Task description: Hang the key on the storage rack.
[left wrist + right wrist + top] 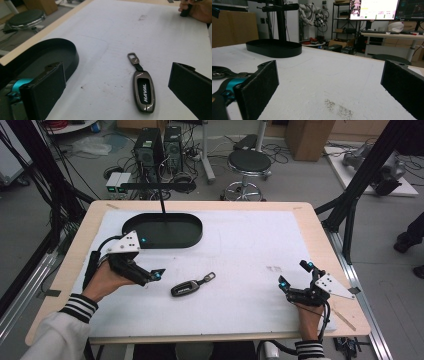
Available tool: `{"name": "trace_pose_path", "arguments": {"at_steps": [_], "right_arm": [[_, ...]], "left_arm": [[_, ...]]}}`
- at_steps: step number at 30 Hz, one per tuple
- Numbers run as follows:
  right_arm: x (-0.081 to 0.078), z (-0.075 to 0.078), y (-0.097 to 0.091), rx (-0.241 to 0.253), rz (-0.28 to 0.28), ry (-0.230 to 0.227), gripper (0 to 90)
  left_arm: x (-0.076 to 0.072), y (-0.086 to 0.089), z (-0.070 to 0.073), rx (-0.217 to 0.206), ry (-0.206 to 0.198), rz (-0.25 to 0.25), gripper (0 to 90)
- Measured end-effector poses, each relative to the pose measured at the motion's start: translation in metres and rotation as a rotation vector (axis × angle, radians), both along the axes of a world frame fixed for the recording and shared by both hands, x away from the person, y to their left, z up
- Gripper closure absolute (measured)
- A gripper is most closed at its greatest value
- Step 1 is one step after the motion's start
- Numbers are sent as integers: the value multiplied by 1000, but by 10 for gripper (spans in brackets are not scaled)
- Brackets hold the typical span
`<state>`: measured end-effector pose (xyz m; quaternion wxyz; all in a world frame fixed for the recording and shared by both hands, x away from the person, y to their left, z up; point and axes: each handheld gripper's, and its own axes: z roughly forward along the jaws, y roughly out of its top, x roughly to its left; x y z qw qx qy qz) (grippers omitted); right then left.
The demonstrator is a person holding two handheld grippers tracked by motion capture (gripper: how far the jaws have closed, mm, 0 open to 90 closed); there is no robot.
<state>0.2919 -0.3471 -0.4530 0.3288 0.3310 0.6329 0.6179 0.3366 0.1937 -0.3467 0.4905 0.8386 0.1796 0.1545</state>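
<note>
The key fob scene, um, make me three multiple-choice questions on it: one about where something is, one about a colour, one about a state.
1. Where does the key fob lie?
A. inside the black oval tray
B. on the white mat, between the two grippers
C. on the bare wooden rim of the table

2. What colour is the oval tray?
A. black
B. white
C. red

3. How does the left gripper stand?
A. shut on the fob
B. shut on nothing
C. open, jaws apart, near the fob and holding nothing

Answers: 1 B, the high view shows the fob on the white mat, with the right gripper off to the other side. 2 A, tray rim and floor are black in every view. 3 C, the left gripper view shows both jaws wide apart, the fob lying untouched between and ahead of them.
</note>
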Motion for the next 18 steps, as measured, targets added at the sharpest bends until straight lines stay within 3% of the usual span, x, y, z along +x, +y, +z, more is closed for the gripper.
{"name": "trace_pose_path", "arguments": {"at_steps": [7,11,13,14,18], "right_arm": [[0,0,0,0,0,0,4],[0,0,0,5,1,2,4],[0,0,0,5,1,2,4],[0,0,0,8,2,1,4],[0,0,0,7,2,0,4]], "left_arm": [[7,-24,4,69,60,-83,17],[12,-38,3,149,81,-118,17],[13,-41,2,161,86,-122,17],[15,-47,0,192,102,-131,17],[17,-57,-5,245,119,-145,17]]}}
